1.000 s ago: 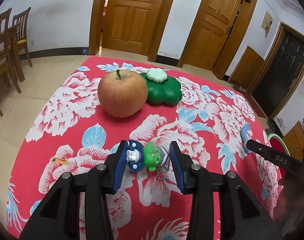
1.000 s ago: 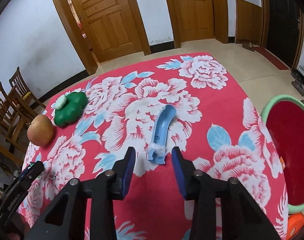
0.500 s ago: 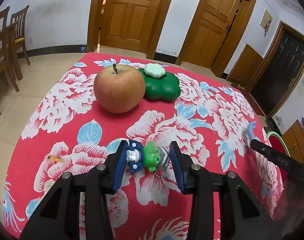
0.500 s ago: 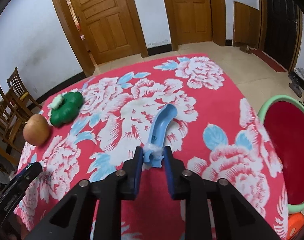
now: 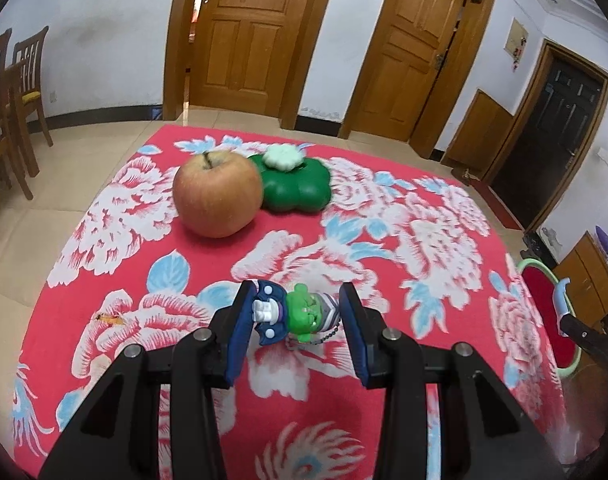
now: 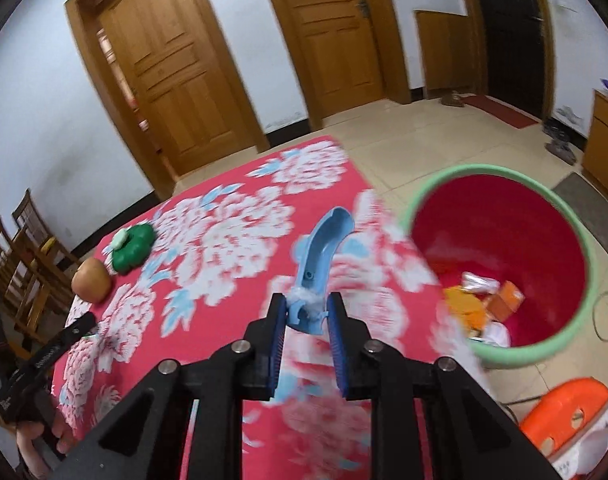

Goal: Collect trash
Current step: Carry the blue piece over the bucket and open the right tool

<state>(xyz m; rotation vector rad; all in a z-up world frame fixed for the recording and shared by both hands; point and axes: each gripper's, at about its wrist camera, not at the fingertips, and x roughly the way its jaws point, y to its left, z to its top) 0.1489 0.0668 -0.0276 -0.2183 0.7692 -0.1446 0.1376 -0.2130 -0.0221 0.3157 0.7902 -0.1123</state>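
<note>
A small green toy figure (image 5: 301, 312) with a blue hat and a bead chain sits between the pads of my left gripper (image 5: 296, 296), which is shut on it just above the red floral tablecloth (image 5: 424, 240). In the right wrist view my right gripper (image 6: 306, 304) is shut on the lower end of a curved blue plastic piece (image 6: 320, 248), held off the table near its right edge. Beside that edge, on the floor, stands the green-rimmed red bin (image 6: 480, 169) with wrappers and orange packs (image 6: 480, 292) inside. The left wrist view shows the same blue plastic piece (image 5: 560, 300) at its far right.
An apple (image 5: 217, 196) and a green clover-shaped object (image 5: 295, 188) rest at the far side of the table. A small orange scrap (image 5: 111, 319) lies on the cloth to the left. Wooden chairs (image 5: 11, 100) stand left, an orange stool (image 6: 564, 412) by the bin.
My right gripper closed on the blue piece, lifted it off the cloth and swung right toward the bin. The left gripper kept the toy figure and barely moved.
</note>
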